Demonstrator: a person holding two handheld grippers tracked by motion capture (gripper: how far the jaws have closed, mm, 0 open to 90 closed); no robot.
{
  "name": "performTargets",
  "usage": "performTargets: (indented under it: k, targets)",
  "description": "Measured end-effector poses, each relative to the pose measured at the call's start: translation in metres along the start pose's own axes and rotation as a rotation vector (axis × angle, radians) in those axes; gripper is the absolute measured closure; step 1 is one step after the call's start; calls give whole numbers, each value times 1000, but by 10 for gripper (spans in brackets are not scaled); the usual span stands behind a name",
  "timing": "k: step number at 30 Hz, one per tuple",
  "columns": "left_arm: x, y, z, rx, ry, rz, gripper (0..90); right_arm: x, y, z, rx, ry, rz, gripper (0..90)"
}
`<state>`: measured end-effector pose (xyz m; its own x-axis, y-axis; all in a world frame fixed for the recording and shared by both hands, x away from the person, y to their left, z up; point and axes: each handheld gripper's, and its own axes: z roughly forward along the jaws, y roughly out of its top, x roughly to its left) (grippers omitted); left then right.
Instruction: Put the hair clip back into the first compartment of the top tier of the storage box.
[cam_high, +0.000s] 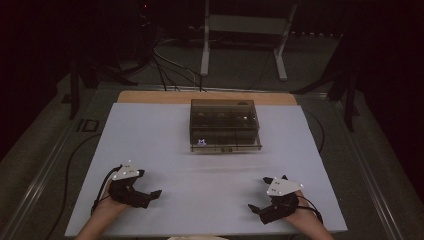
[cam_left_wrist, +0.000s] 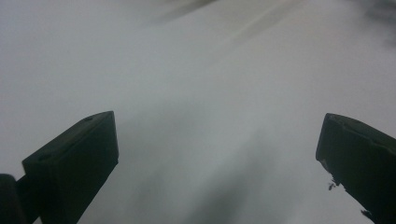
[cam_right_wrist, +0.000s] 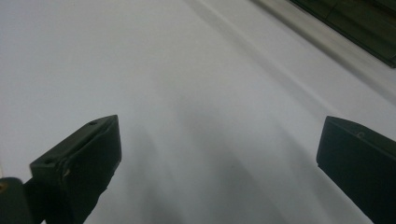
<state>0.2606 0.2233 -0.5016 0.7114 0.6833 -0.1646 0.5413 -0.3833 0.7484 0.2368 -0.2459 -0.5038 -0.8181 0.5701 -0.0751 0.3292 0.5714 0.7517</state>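
Here both grippers, left gripper (cam_high: 150, 187) and right gripper (cam_high: 262, 194), rest wide-fingered, near the box (cam_high: 224, 125).

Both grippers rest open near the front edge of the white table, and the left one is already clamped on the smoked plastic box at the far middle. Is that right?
Not quite. The left gripper holds nothing: in the left gripper view its jaws stand wide apart over bare table. The high view shows the smoked plastic box at the far middle, well apart from it. The right gripper is open too, near the front edge.
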Motion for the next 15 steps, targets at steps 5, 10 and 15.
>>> performTargets:
  k: [5,10,15]
  targets:
    - [-1,-8,-5,7,9,3,1,0,-1,-1,1,-1,2,7]
    - [-3,-14,-9,22,31,19,1,0,0,0,3,2,2,7]
    - [-4,-17,-10,12,28,17,1,0,0,0,4,3,1,6]
